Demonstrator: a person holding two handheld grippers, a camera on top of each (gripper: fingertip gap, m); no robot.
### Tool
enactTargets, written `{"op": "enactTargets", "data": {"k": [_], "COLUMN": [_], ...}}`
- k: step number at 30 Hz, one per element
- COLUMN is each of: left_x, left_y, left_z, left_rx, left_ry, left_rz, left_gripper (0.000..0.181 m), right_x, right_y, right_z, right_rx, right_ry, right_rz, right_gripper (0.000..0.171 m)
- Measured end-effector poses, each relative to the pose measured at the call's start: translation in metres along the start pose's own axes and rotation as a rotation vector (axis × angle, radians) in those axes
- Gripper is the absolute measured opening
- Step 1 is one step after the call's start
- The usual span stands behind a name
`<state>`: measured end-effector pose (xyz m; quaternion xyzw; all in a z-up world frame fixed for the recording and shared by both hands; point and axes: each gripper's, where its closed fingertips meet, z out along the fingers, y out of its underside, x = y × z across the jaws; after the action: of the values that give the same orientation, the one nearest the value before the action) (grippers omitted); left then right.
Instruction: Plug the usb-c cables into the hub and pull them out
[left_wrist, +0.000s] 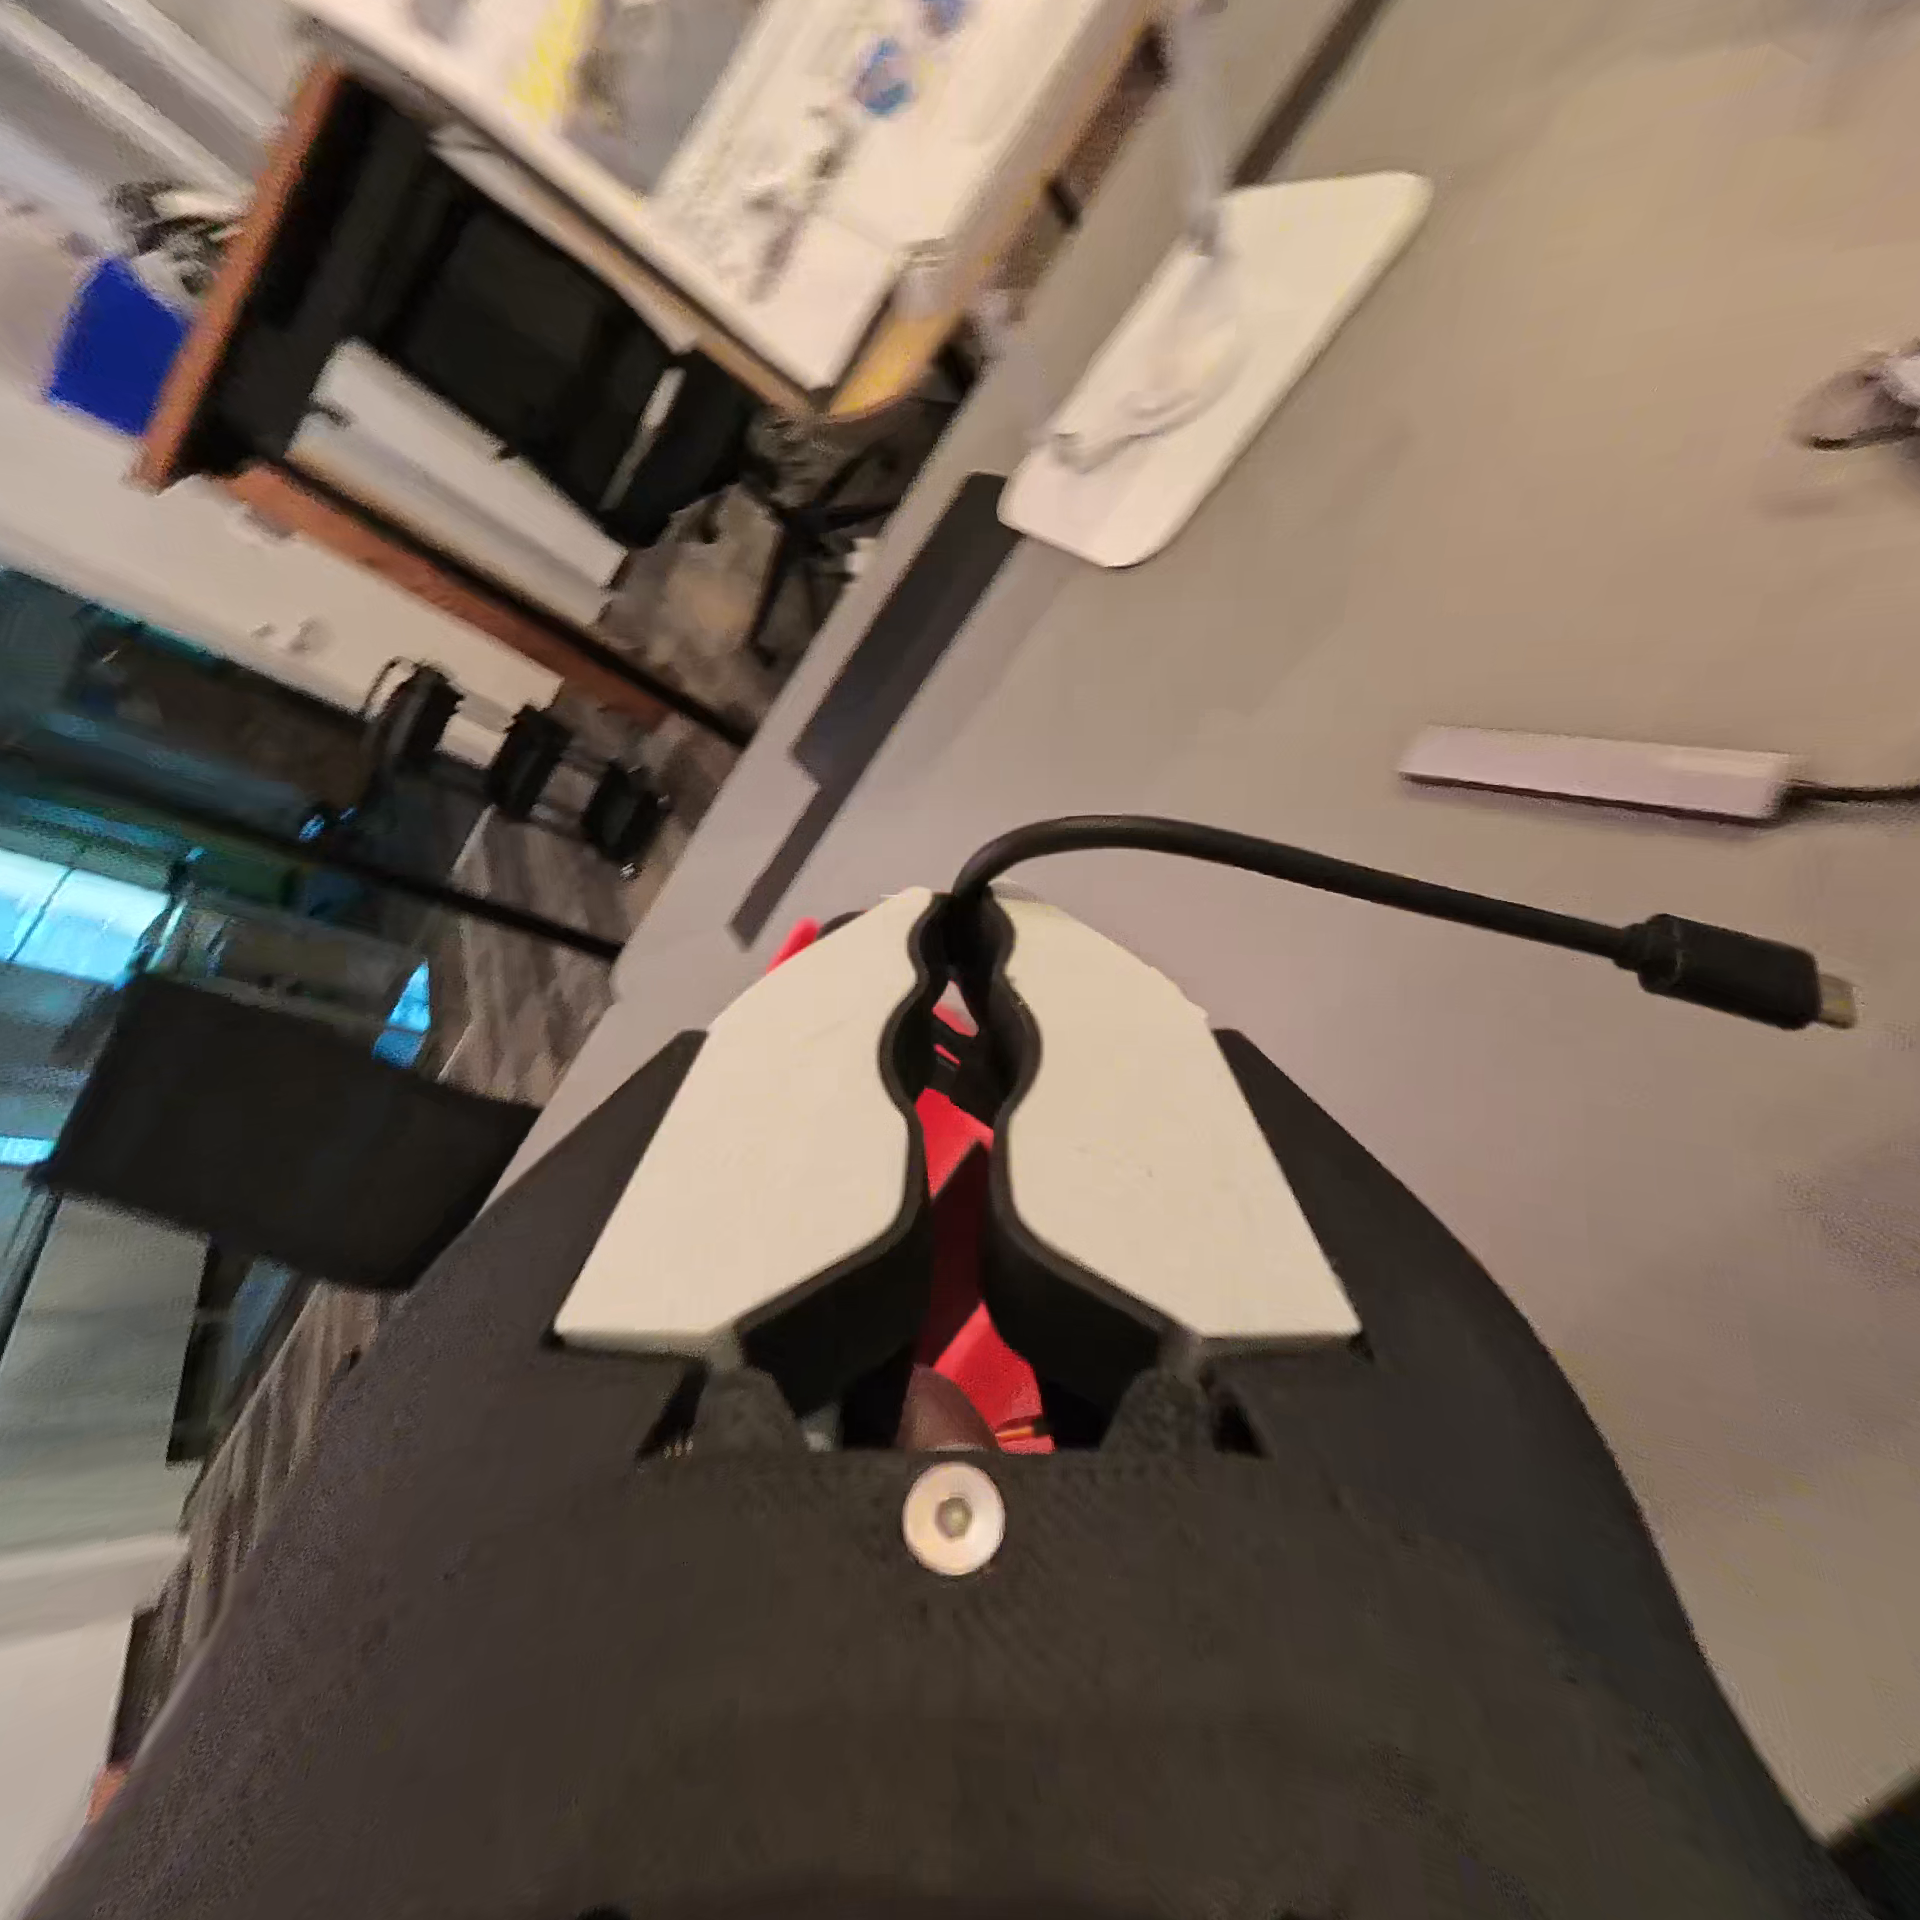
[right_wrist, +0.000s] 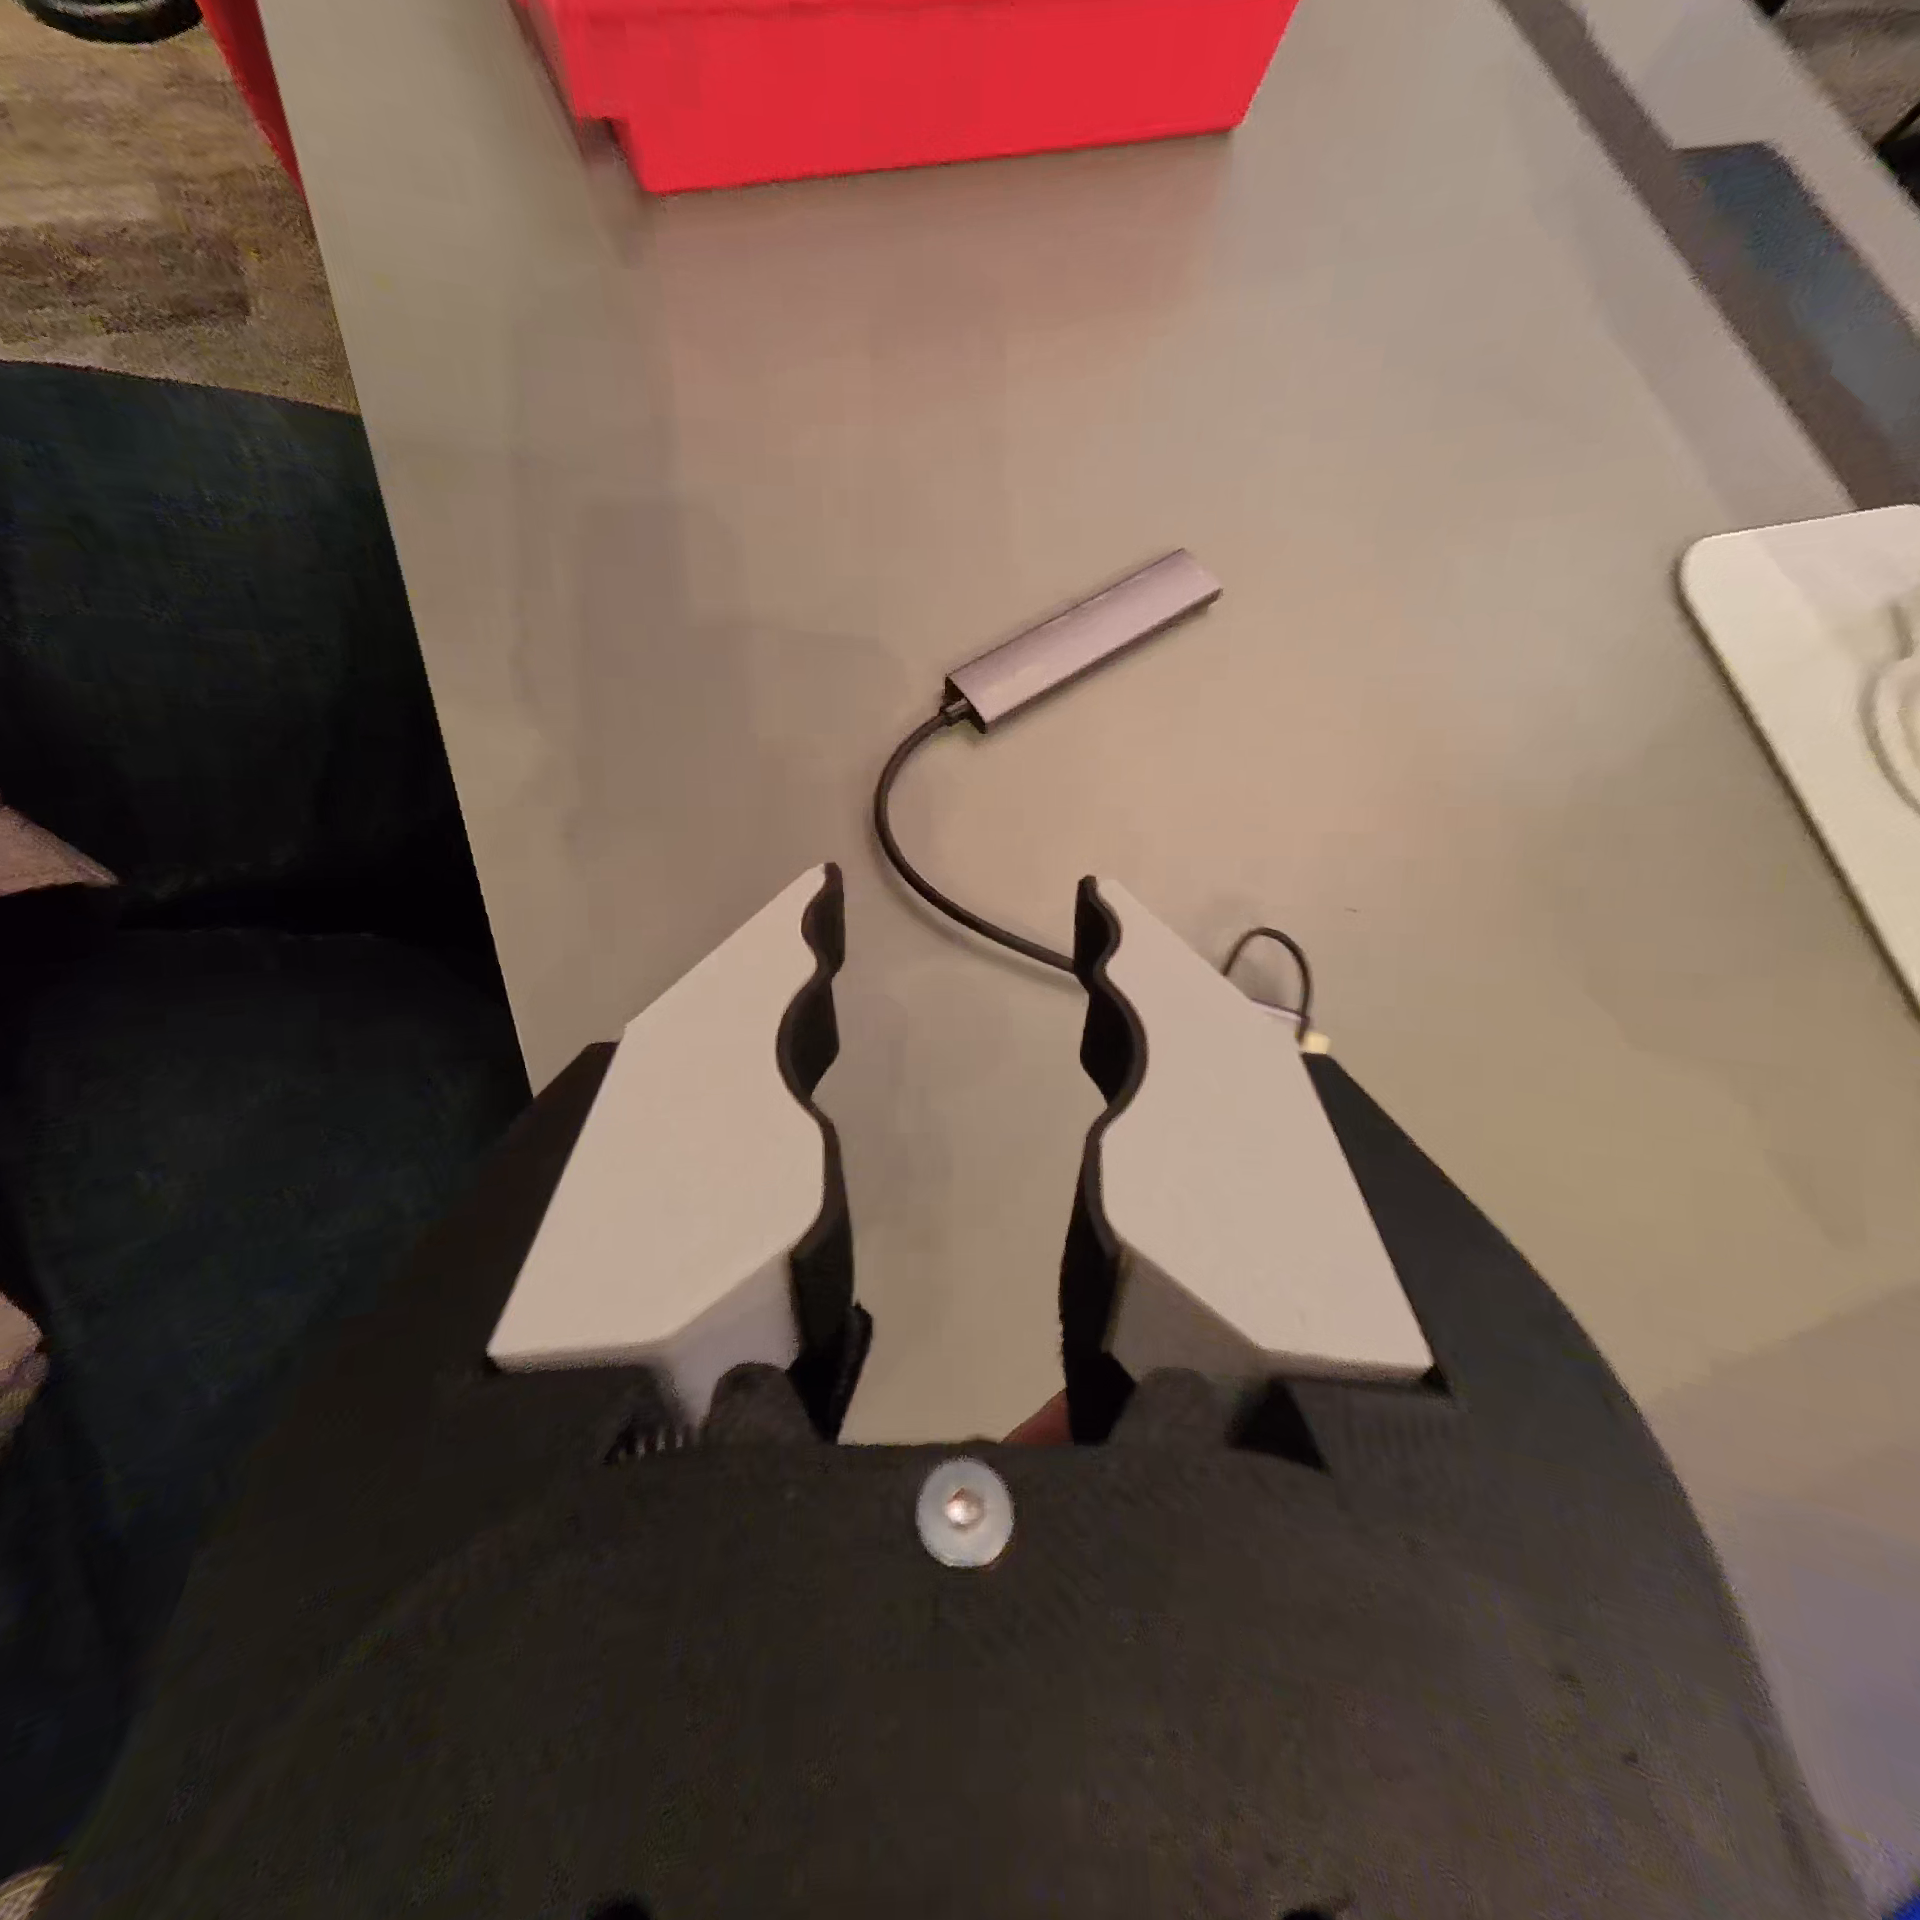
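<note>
My left gripper (left_wrist: 961, 920) is shut on a black usb-c cable (left_wrist: 1351, 883). The cable arcs up and out to the right and ends in a free plug (left_wrist: 1745, 982) held above the table. The slim grey hub (left_wrist: 1595, 774) lies on the table beyond the plug, apart from it. In the right wrist view the hub (right_wrist: 1081, 644) lies flat ahead of my right gripper (right_wrist: 956, 894), which is open and empty above the table. The hub's own black lead (right_wrist: 935, 894) curves back and passes behind the right finger. A thin looped wire with a small pale connector (right_wrist: 1288, 987) lies just past that finger.
A red bin (right_wrist: 914, 83) stands at the far end of the grey table (right_wrist: 1351, 416). A white flat stand base sits at the right (right_wrist: 1818, 748) and also shows in the left wrist view (left_wrist: 1226, 364). A dark-clothed person (right_wrist: 208, 831) is at the table's left edge. The left gripper's tips are roughly 25 cm from the right gripper's. To the hub (right_wrist: 1081, 644): right tips about 15 cm, left tips about 25 cm. My left wrist view (left_wrist: 1600, 758) looks at it from another angle.
</note>
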<state>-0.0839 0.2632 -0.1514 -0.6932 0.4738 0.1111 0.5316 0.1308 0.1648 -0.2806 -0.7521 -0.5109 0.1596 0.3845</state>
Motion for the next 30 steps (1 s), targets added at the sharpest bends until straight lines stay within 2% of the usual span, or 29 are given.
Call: {"op": "enactTargets", "data": {"k": [5, 11, 15, 18, 21, 30], "left_x": [0.081, 0.137, 0.148, 0.150, 0.151, 0.145], "left_y": [-0.018, 0.011, 0.040, 0.054, 0.060, 0.050], "left_z": [0.015, 0.046, 0.065, 0.074, 0.081, 0.081], "left_rx": [-0.013, -0.134, -0.221, -0.254, -0.259, -0.190], "left_ry": [0.181, 0.260, 0.261, 0.266, 0.276, 0.275], "left_rz": [0.116, 0.176, 0.148, 0.121, 0.069, 0.050], "left_gripper": [0.004, 0.003, 0.003, 0.003, 0.004, 0.041], "right_x": [-0.006, -0.008, -0.016, -0.017, -0.014, 0.005], "right_y": [-0.003, -0.001, 0.014, 0.013, 0.013, 0.002], "right_z": [0.037, 0.078, 0.101, 0.106, 0.106, 0.085], "right_rx": [-0.025, -0.087, -0.179, -0.162, -0.157, 0.002], "right_ry": [-0.015, -0.040, -0.035, -0.038, -0.034, -0.067], "right_rz": [0.036, 0.052, 0.013, 0.028, 0.030, 0.159], "right_gripper": [0.042, 0.036, 0.031, 0.004, 0.002, 0.000]}}
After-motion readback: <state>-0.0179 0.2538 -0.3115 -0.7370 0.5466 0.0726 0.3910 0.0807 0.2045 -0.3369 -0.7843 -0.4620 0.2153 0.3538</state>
